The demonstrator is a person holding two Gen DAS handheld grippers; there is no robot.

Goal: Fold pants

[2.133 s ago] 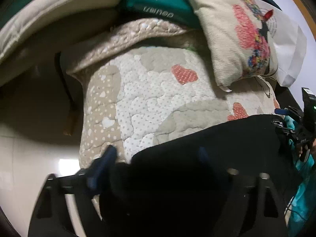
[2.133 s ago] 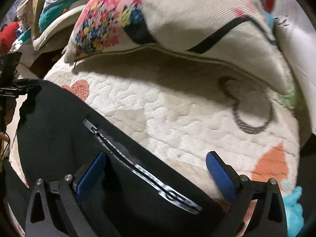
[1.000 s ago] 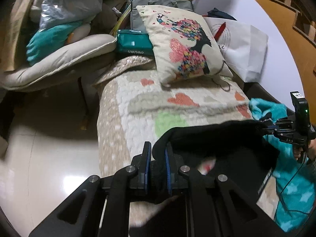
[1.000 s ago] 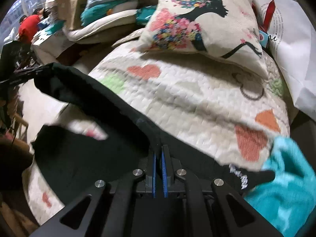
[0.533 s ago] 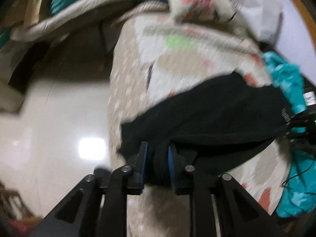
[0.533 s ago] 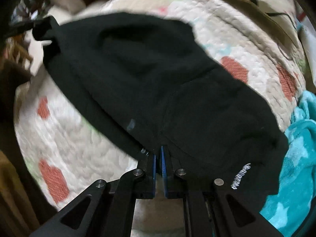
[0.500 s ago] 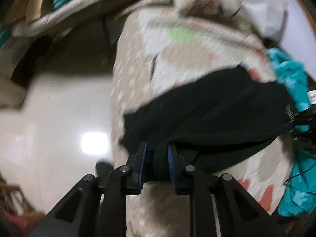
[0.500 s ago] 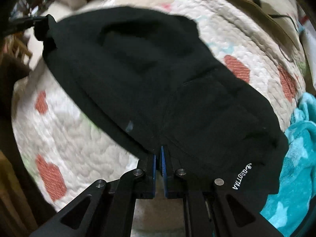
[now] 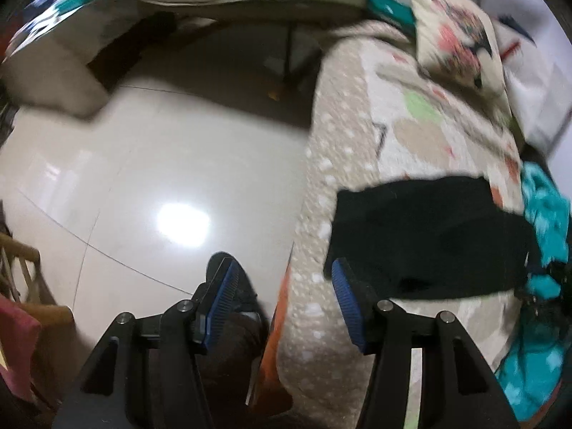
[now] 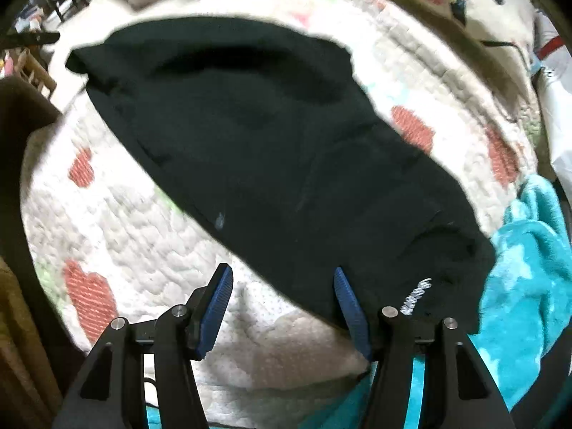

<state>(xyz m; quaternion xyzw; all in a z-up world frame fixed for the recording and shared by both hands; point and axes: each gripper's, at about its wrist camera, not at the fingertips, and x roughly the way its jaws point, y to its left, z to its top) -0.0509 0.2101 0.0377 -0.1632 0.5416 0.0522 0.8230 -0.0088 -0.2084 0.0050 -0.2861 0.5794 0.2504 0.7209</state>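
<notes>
Lying folded on the quilt (image 10: 150, 250): one pair of black pants (image 10: 279, 150), spread flat, white lettering near the corner closest to the right gripper.

- Quilt: cream, quilted, red heart patches; covers a padded seat beside a glossy tiled floor (image 9: 150, 186).
- Teal blanket (image 10: 529, 268): touching the pants' right edge.
- Printed cushion (image 9: 457, 32): at the far end of the quilt, well apart from the pants.
- Left gripper (image 9: 282, 304): blue pads spread wide, nothing between them; positioned over the quilt's edge, one finger above the floor, the other near the pants' corner.
- Right gripper (image 10: 282, 307): pads spread wide, holding nothing; one finger lies against the pants' near hem, the other over bare quilt.
</notes>
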